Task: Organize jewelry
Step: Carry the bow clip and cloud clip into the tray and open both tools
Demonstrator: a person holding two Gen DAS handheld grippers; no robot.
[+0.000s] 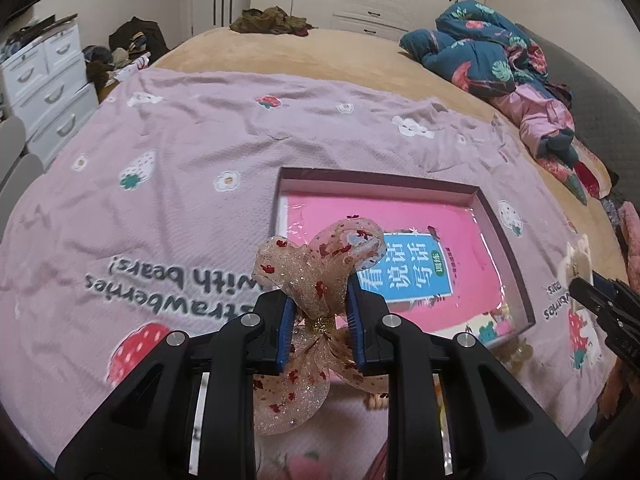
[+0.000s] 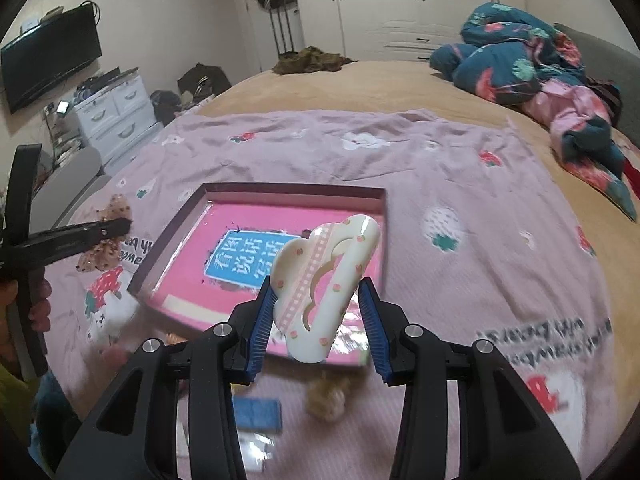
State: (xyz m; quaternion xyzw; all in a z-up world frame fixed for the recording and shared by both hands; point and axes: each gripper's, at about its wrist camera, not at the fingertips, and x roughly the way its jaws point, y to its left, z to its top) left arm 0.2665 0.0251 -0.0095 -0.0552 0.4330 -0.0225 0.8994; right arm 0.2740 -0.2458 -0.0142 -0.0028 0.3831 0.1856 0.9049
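My left gripper (image 1: 320,316) is shut on a glittery beige bow hair clip (image 1: 316,276) with red specks, held above the pink blanket (image 1: 160,200). My right gripper (image 2: 316,312) is shut on a cream cloud-shaped hair claw (image 2: 324,284) with small pink flowers. Both hang just in front of a shallow open box (image 1: 504,236) (image 2: 172,236) that holds a pink book with a blue label (image 1: 408,268) (image 2: 244,260). In the right wrist view the left gripper (image 2: 120,226) and its bow (image 2: 106,248) appear at the far left. At the left wrist view's right edge the right gripper (image 1: 580,284) shows with the claw (image 1: 576,258).
Blurred small items lie on the blanket near me: a blue card (image 2: 258,414) and a fuzzy tan piece (image 2: 326,398). A teal floral quilt (image 1: 476,48) is piled at the back right. White drawers (image 1: 44,92) and a wall screen (image 2: 52,56) stand left of the bed.
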